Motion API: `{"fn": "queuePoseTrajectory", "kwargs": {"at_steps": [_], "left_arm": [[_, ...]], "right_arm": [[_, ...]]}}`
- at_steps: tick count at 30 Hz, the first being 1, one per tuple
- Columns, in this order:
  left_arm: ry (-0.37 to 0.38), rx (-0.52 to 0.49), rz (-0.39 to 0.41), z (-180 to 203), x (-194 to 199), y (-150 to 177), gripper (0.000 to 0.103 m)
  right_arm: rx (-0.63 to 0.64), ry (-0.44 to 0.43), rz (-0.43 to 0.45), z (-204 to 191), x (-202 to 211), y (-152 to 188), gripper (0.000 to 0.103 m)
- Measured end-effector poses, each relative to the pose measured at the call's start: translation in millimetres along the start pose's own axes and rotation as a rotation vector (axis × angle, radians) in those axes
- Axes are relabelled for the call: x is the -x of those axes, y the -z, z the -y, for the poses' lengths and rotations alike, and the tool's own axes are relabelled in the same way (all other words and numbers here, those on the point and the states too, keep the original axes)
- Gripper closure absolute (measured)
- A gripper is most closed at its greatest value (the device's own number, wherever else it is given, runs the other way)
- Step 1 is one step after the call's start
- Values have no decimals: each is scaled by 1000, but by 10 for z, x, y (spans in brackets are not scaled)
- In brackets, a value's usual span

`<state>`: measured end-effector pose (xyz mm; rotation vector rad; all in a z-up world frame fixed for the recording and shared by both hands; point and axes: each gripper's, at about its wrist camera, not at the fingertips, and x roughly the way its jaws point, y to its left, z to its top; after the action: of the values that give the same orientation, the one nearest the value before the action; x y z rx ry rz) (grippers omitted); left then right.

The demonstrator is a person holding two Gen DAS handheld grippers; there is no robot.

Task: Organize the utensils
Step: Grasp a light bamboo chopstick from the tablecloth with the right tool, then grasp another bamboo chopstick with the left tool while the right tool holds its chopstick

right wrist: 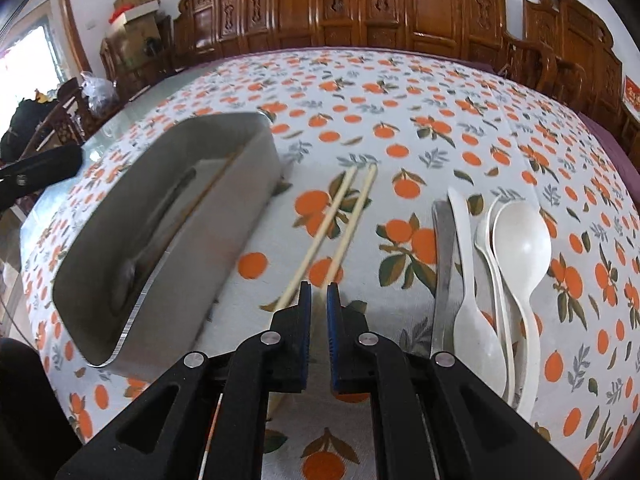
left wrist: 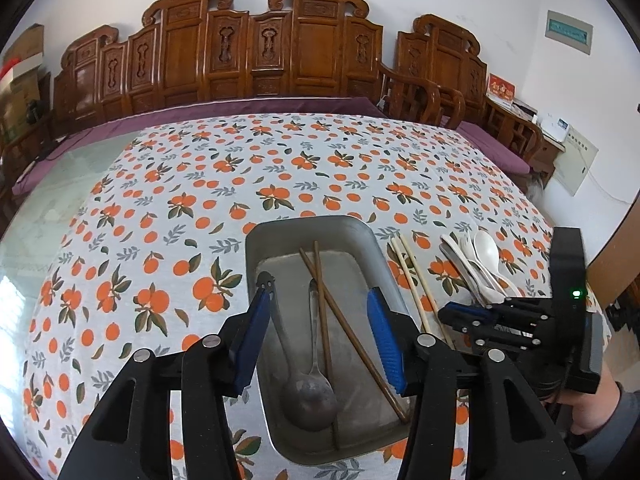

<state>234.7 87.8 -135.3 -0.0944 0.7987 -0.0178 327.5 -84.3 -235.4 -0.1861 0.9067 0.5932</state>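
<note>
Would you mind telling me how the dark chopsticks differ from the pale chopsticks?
The dark chopsticks are brown and lie inside the metal tray; the pale chopsticks are cream and lie on the tablecloth beside it. The dark pair is crossed, the pale pair is nearly parallel. Both are thin paired sticks.

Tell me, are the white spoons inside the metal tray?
No, the white spoons lie on the tablecloth beside the pale chopsticks, outside the metal tray.

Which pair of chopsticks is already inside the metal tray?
The dark brown chopsticks lie in the metal tray; the pale chopsticks rest on the tablecloth beside it.
</note>
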Motion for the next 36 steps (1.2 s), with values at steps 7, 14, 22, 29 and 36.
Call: {"fn": "queuePoseTrajectory", "kwargs": {"at_steps": [7,14,22,29,36], "left_arm": [[-1,-20,-10,81,-40,21,55],[5,-39,-9,197,-19,41,55],[7,-84,-20,465,-19,31,55],[-12,-152,-56,781,-131,-45,55],[-12,-187,-129,1009,-418,-73,61]], "right_arm": [[25,27,-8,-46,-46,2,83],[10,44,-21,46,-30,2,97],[-42,13,37,302,208,-45,98],[-74,-26,109,555,510,-97,98],[-94,-38,138,764,640,-104,97]]}}
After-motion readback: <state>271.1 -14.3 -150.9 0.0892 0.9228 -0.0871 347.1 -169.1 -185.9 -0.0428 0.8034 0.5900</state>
